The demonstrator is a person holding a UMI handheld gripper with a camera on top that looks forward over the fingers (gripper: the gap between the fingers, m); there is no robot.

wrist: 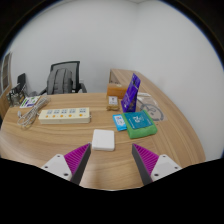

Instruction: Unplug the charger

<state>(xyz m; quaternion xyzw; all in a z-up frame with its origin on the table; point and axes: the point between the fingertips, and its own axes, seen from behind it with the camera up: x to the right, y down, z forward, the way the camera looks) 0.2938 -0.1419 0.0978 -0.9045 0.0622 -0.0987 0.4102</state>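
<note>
Hovering above the wooden table, our gripper held level with fingers spread and empty, white charger lying flat just ahead between them, long power strip beyond it running crosswise, office chair behind

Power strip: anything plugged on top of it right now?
The power strip lies flat on the wooden table, beyond the open gripper. A dark plug seems to sit at its far end, near cables; the other sockets look empty. The white block lies apart.
</note>
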